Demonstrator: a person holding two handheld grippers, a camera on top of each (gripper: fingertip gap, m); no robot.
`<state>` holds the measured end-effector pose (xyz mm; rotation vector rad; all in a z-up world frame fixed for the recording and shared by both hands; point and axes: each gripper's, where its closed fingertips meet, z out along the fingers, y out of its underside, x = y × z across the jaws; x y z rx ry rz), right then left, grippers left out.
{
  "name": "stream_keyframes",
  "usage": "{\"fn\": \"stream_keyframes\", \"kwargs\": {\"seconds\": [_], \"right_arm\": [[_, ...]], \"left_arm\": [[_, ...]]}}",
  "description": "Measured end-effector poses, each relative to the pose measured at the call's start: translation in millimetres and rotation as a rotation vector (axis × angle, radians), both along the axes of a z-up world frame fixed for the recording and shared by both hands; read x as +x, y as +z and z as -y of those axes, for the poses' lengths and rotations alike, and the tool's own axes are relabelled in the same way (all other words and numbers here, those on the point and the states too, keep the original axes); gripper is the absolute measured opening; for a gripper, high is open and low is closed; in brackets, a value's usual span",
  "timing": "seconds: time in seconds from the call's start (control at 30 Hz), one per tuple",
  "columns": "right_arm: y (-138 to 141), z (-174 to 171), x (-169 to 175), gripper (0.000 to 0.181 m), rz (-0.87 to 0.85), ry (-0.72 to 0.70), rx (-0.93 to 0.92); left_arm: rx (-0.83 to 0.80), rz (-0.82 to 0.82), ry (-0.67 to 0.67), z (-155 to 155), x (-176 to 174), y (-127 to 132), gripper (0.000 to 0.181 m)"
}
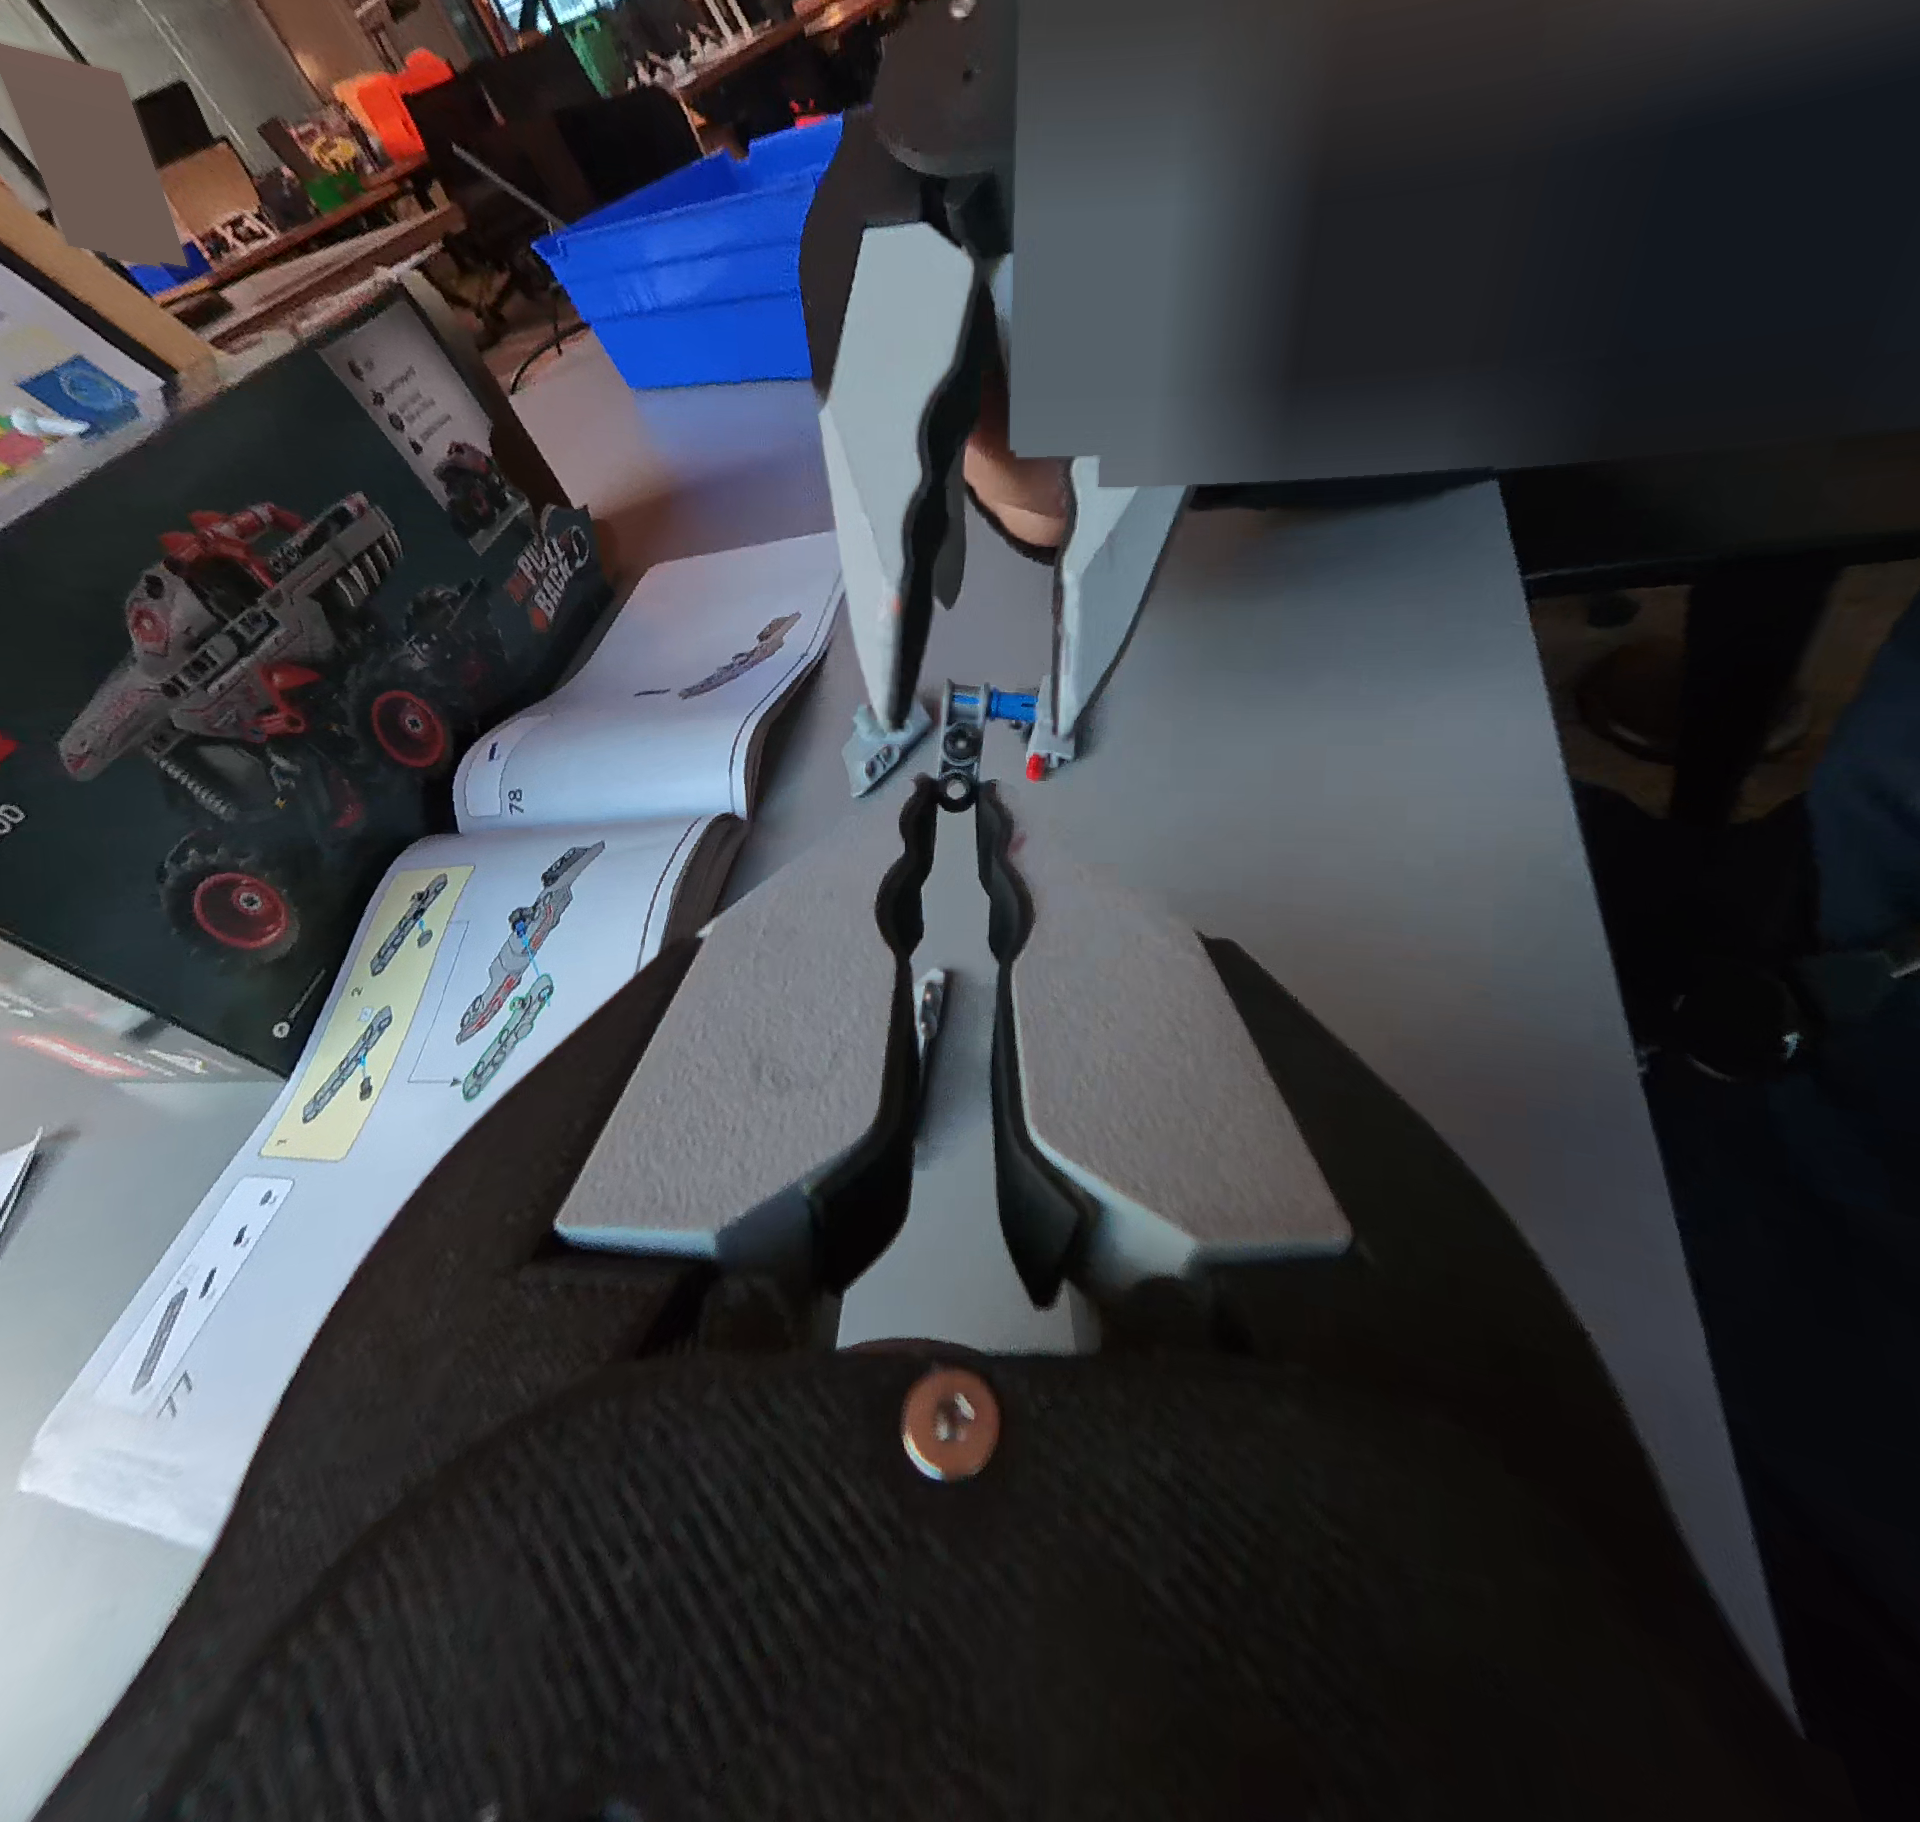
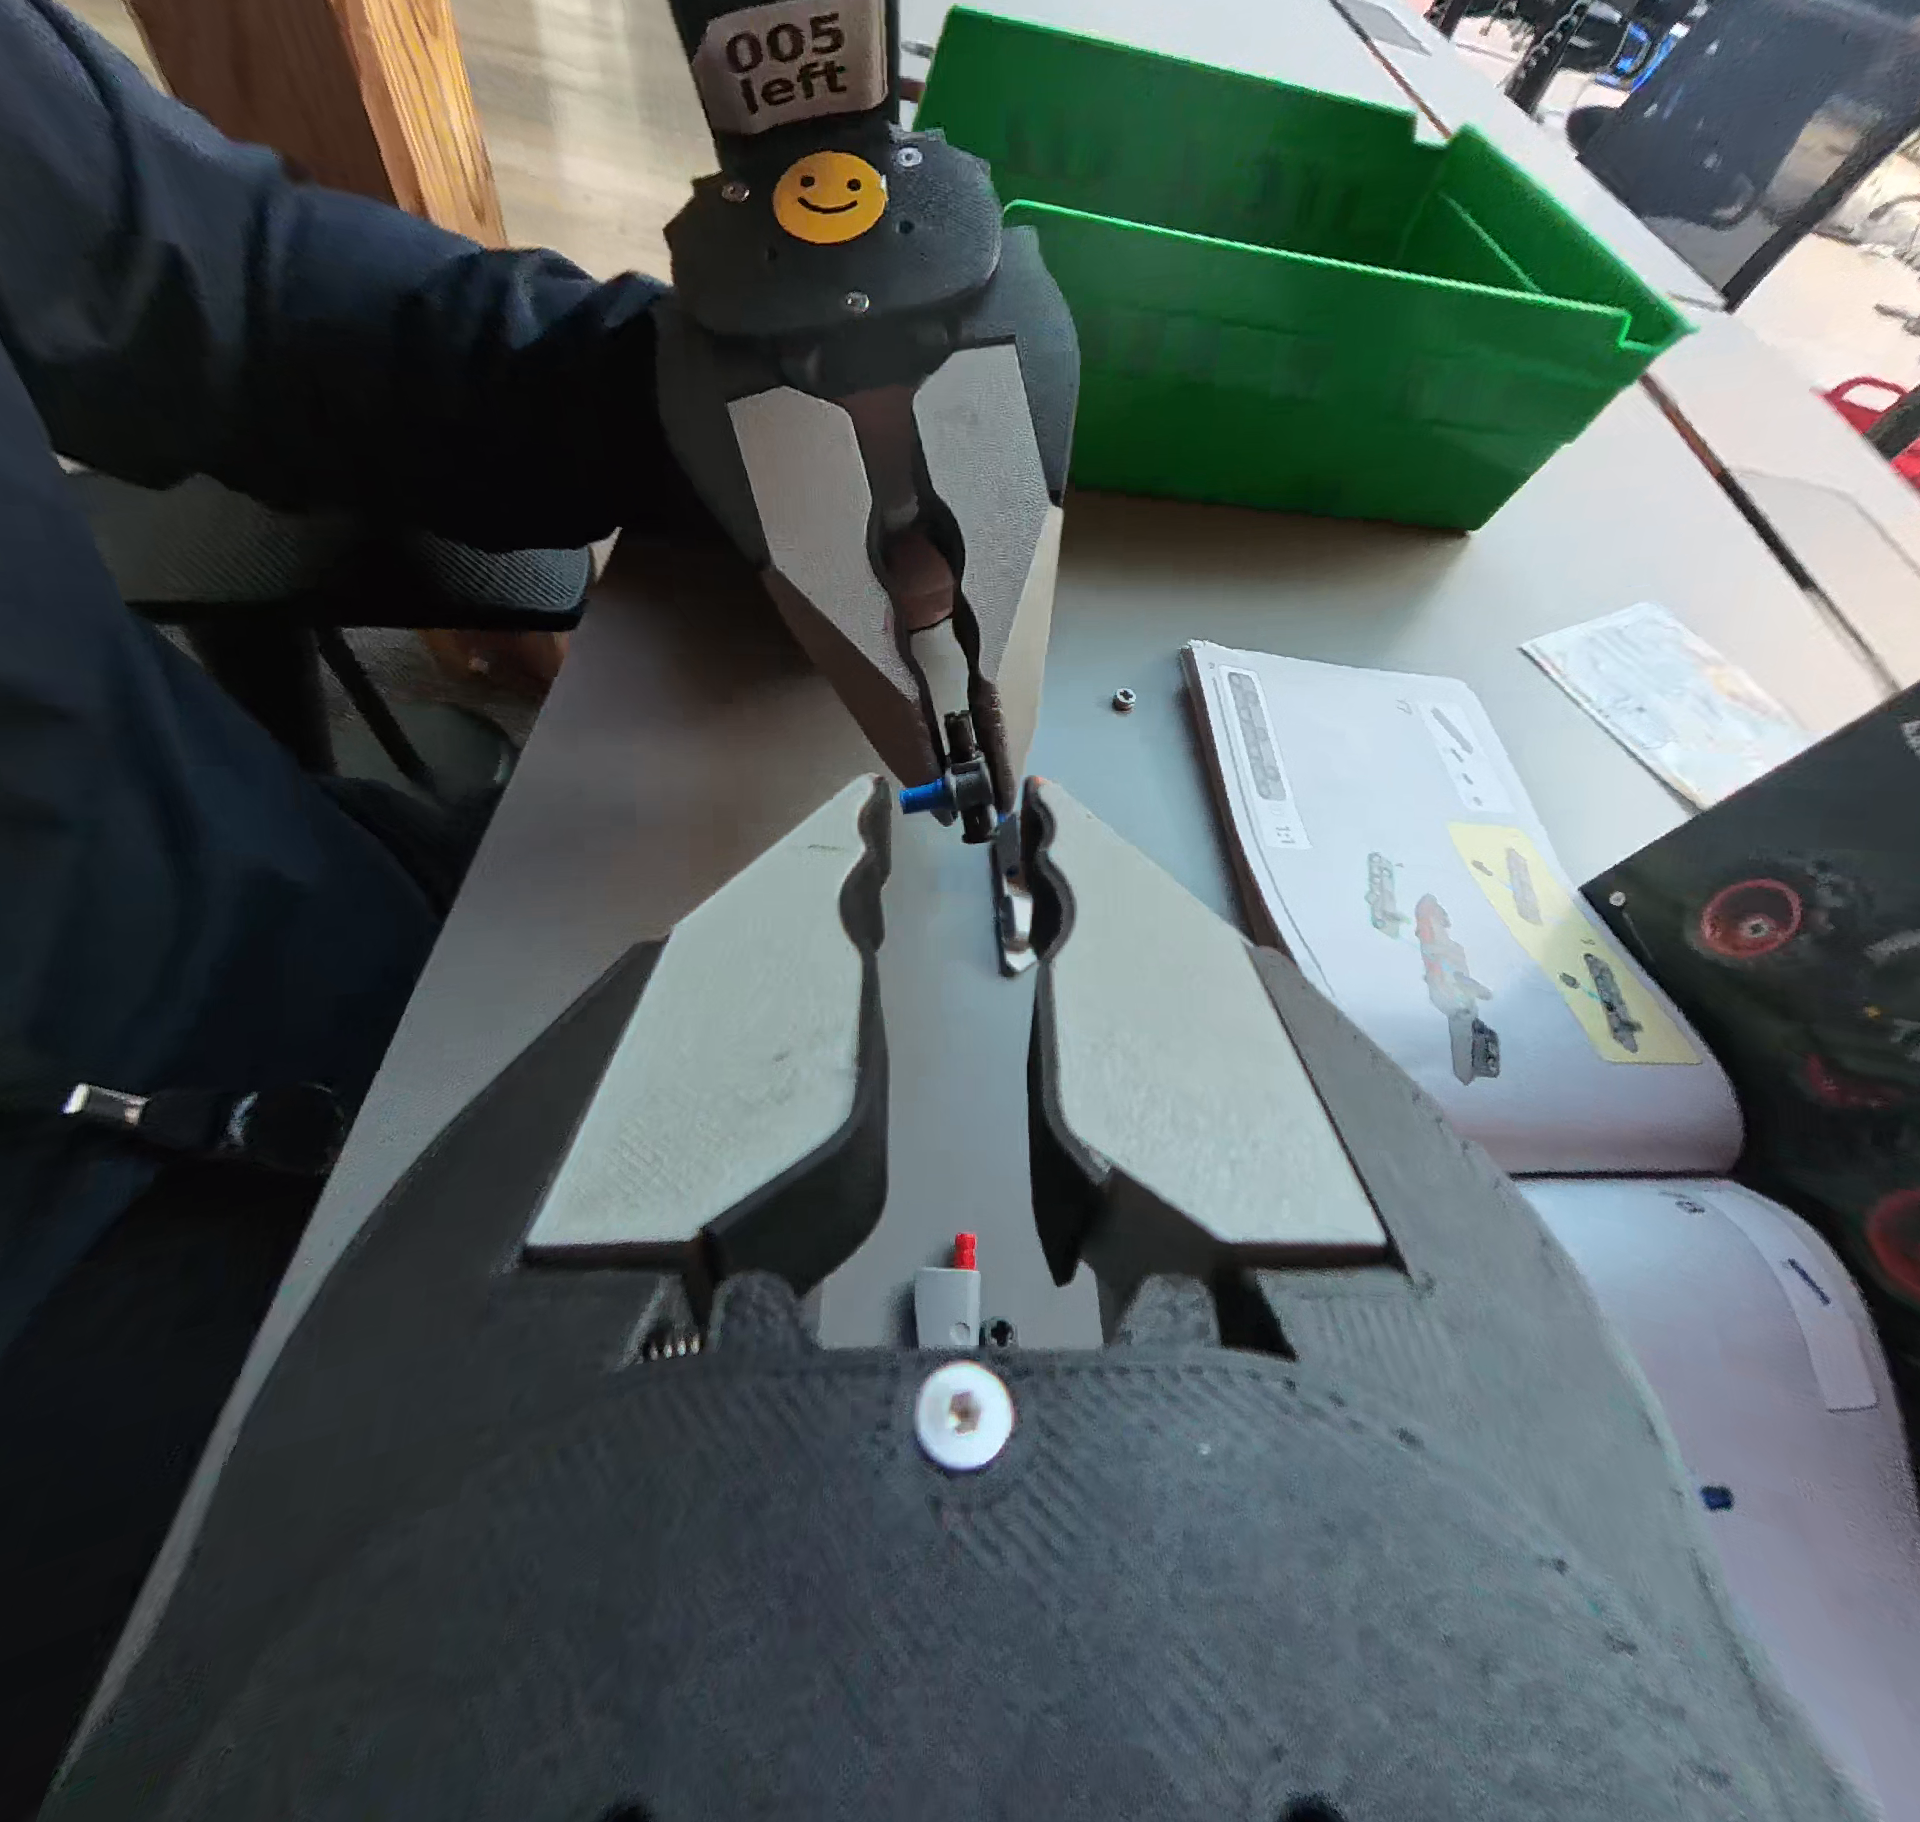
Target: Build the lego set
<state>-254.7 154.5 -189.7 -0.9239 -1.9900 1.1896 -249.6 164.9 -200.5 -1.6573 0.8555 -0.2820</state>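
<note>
At frame centre the left tongs (image 1: 954,798) pinch the dark lego beam (image 1: 958,746) upright above the table (image 1: 1299,837), presenting its blue pin (image 1: 1006,702) sideways between the spread right tongs (image 2: 956,816), seemingly so they can push it home.

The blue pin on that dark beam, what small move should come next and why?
Probably ease the right gripper shut across the blue pin to press it home. The left gripper pinches the dark beam upright, the pin sticks out sideways from it, and the right gripper's fingers stand open either side.
</note>
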Motion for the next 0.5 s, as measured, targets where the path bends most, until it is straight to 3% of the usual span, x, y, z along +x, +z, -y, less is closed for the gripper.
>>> {"fn": "stream_keyframes", "kwargs": {"seconds": [0.07,0.3,0.5], "right_arm": [[-1.5,3.7,-1.2,0.014,-0.031,-0.004,0.067],[-2.4,3.6,-5.4,0.014,-0.111,-0.064,0.271],[-26.1,-24.3,-10.0,0.015,-0.023,-0.178,0.422]], "left_arm": [[0.014,0.016,-0.012,1.1,2.0,3.4,0.004],[-0.001,0.010,0.000,-0.6,1.2,0.7,0.005],[-0.084,-0.023,0.125,-4.7,-28.7,-11.6,0.020]]}}
